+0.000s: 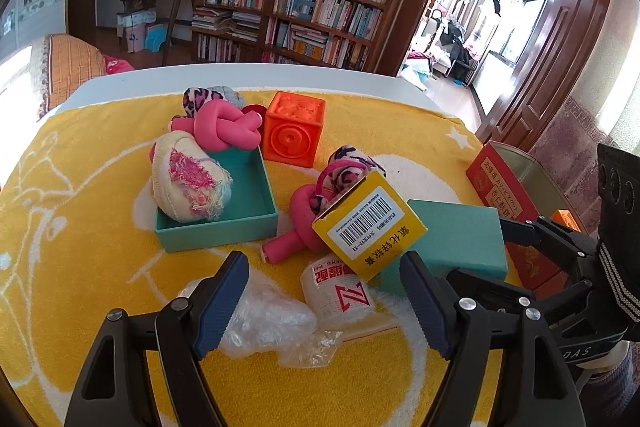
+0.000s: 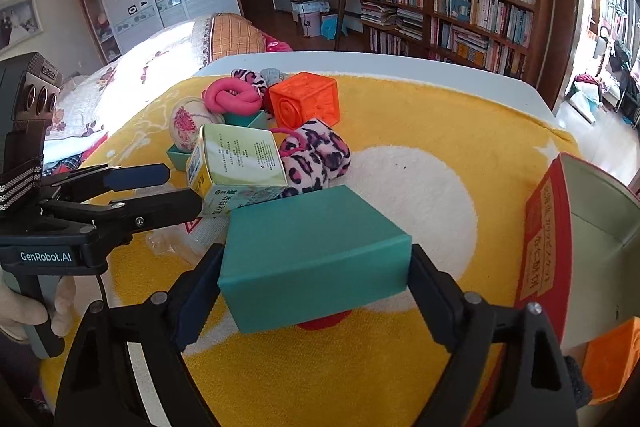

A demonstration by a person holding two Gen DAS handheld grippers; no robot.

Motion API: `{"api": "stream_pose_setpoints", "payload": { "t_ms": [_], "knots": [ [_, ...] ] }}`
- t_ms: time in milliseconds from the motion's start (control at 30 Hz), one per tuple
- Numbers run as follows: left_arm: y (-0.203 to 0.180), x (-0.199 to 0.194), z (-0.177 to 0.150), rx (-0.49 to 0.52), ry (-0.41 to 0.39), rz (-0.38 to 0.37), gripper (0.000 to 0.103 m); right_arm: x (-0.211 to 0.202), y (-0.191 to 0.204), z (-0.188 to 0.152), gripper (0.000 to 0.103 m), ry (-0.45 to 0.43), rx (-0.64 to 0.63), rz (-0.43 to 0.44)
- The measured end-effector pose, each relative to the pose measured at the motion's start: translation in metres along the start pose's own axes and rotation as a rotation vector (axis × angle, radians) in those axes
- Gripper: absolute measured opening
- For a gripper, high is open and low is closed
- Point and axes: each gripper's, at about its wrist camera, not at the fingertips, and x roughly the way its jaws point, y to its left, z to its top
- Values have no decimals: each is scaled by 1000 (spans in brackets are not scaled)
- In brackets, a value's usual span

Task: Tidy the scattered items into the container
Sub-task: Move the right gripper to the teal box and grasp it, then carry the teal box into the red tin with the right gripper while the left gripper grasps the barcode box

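Right now the step in hand looks like the pickup of the teal lid (image 2: 316, 259), the closed teal box top lying on the yellow towel (image 2: 400, 379) that covers the desk. The right gripper (image 2: 316, 291) straddles it, a pad at each short end, and the jaws appear to be pressing on those ends, so I judge the lid grasped or as good as grasped; its far corner seems slightly raised. Its long axis runs across the right wrist view from jaw to jaw, flat face up, one long edge toward the camera. The next move, as I judge it, calls for a firm hold, a lift clear of the clutter behind, then a swing rightward to the red container (image 2: 548, 227), which stands open just beside the lid's right end with an orange thing already in it. The left gripper (image 1: 324, 303) hovers with its jaws released and nothing clamped, over a crumpled clear plastic bag (image 1: 264, 315) and a white roll (image 1: 340, 291). Just beyond these a yellow carton (image 1: 372, 223) leans tilted against a pink knotted toy (image 1: 300, 219) and a leopard-print pouch (image 2: 316, 155). Farther back sit the open teal tray (image 1: 240, 203) holding a cream knitted item (image 1: 188, 183), an orange cube (image 1: 294, 131) and a second pink knot (image 1: 224, 127), all still to be tidied.
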Motion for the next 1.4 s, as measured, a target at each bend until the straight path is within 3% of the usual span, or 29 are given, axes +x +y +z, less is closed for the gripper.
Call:
{"api": "stream_pose_setpoints", "payload": {
  "t_ms": [233,367,500,867,900,933,1167,1400],
  "knots": [
    [-24,5,-1,178,-9,11,80,-24,-3,4,89,-114,58,8],
    [-41,14,3,307,-11,66,80,-32,-9,4,89,-149,86,-25],
    [-48,19,5,370,-11,86,80,-41,-19,4,89,-188,125,-29],
    [-49,38,4,358,18,76,79,-81,-45,4,89,-370,265,-91],
    [-49,39,4,350,19,76,71,-83,-48,4,89,-378,280,-92],
    [-48,41,5,339,27,69,53,-86,-51,4,89,-386,292,-94],
    [-39,23,13,231,-10,46,53,-110,-68,-1,89,-472,357,-159],
    [-65,-6,26,231,-69,-40,53,-141,-100,-9,89,-554,464,-306]
  ]
}}
